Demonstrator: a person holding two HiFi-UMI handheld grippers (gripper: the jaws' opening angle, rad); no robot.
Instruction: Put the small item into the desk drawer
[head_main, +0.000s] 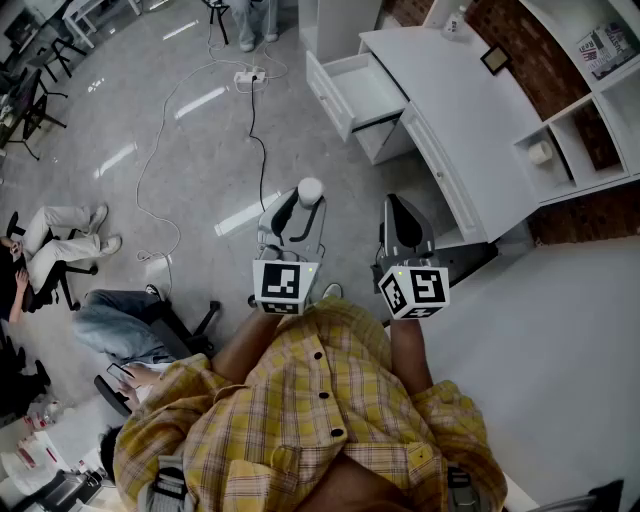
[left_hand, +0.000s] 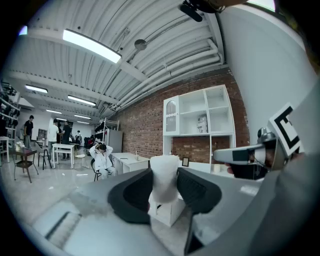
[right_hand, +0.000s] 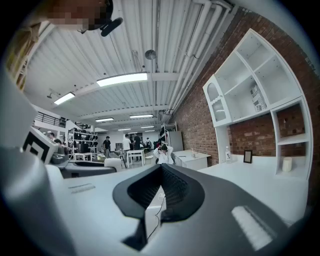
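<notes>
Desk (head_main: 470, 120) stands white and long ahead, with its drawer (head_main: 365, 90) pulled open, well apart from both tongs. Left tongs (left_hand: 165, 192) are clamped on the small white item (head_main: 310, 190) — it stands upright between the pads, out over the floor (head_main: 200, 150). Right tongs (right_hand: 160, 175) are closed tight, with nothing inside.

This is a big open-plan lab or studio workspace in an industrial loft: a bare brick wall (right_hand: 200, 131) runs under a white ribbed ceiling (right_hand: 100, 45) hung with pipes (right_hand: 197, 35) and strip lights (right_hand: 122, 78), and the polished grey floor (head_main: 200, 130) carries a power strip (head_main: 248, 76) with loose cables (head_main: 258, 150). A white desk (head_main: 470, 110) with an open drawer (head_main: 365, 90) and a white shelf unit (left_hand: 200, 117) stand along the wall, while seated people (head_main: 65, 235) on office chairs and standing people (right_hand: 107, 145) gather near tables (right_hand: 135, 155) and equipment racks (right_hand: 82, 142)
</notes>
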